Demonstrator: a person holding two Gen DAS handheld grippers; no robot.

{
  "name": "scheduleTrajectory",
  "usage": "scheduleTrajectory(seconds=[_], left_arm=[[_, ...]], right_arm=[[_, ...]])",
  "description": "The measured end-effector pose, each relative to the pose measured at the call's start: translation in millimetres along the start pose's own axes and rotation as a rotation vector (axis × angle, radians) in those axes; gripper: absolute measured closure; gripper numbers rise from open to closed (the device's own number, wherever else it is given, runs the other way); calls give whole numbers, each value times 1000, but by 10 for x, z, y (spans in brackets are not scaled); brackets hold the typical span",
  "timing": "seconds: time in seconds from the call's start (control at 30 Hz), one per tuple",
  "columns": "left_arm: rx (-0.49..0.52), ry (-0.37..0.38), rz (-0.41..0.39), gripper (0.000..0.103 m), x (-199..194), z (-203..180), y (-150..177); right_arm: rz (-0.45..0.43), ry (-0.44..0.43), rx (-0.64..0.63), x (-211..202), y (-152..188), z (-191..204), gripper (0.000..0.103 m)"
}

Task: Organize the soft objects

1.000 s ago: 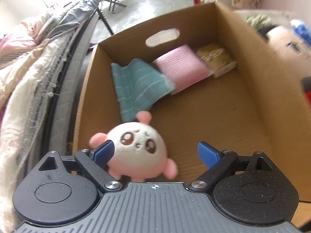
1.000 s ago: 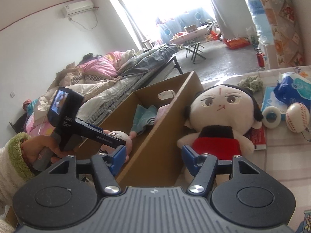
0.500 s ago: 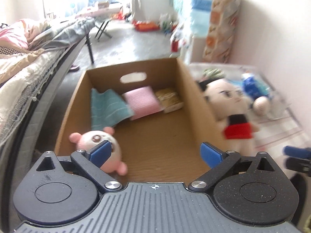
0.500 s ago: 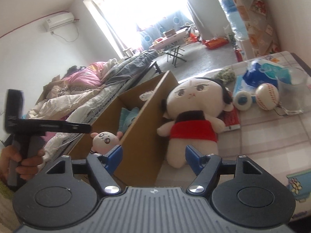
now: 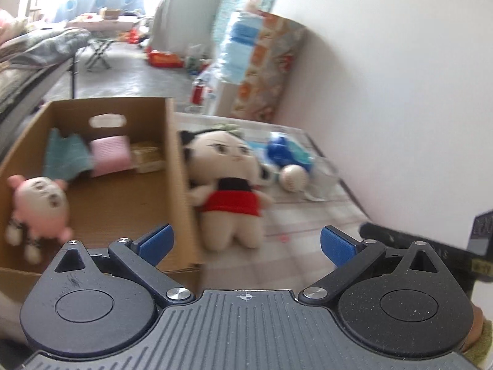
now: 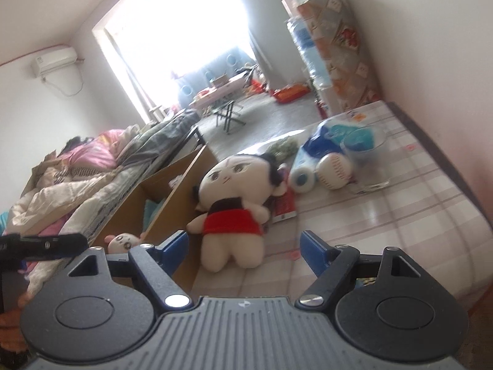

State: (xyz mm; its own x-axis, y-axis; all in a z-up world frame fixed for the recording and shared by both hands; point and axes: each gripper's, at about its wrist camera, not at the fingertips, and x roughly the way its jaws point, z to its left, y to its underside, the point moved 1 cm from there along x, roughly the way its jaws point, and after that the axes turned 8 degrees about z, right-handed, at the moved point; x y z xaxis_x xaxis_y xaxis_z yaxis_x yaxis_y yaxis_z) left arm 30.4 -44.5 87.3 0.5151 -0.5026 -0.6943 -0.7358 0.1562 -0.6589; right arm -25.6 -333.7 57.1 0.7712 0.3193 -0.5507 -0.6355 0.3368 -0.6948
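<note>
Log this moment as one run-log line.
pink plush: in cardboard box | big doll: on table beside box | left tongs: open, empty | right tongs: opening, empty

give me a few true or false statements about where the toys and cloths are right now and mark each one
1. The small pink plush lies inside the cardboard box. True.
2. The doll in the red dress is inside the box. False: it sits on the table, against the box's outer wall.
3. The left gripper holds the pink plush. False: its jaws are open and hold nothing.
4. A teal cloth and a pink cloth lie at the box's far end. True.
5. The baseball is in the box. False: it is on the table beside a glass.
</note>
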Motion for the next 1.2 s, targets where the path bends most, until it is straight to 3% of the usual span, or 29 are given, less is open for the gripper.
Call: scheduleTrajectory(seconds=[0.2,0.4,0.6,0.87,1.0,1.2], left_arm=[[154,18,-54,1,400,-558,-82],[275,-20,-138,1,947,-1024,-205],[297,-65,-157,4,1459,-1127,-364],[312,-108,-163,13,1926,-1155,-519],[379,-129,-138,24,2196,-1196,-569],[480,-175,-86,31,2484,-1224,-555]], right_arm=[[-61,18,40,-123,-197,-280,21],[-103,34,-34,-220,-607,-412,20],[-77,13,-72,-95,-1026,-556,19],[21,-8,-143,422,-1634,-558,19],[75,-21,-157,663,-1876,-553,19],[89,-27,-209,815,-1964,-565,19]])
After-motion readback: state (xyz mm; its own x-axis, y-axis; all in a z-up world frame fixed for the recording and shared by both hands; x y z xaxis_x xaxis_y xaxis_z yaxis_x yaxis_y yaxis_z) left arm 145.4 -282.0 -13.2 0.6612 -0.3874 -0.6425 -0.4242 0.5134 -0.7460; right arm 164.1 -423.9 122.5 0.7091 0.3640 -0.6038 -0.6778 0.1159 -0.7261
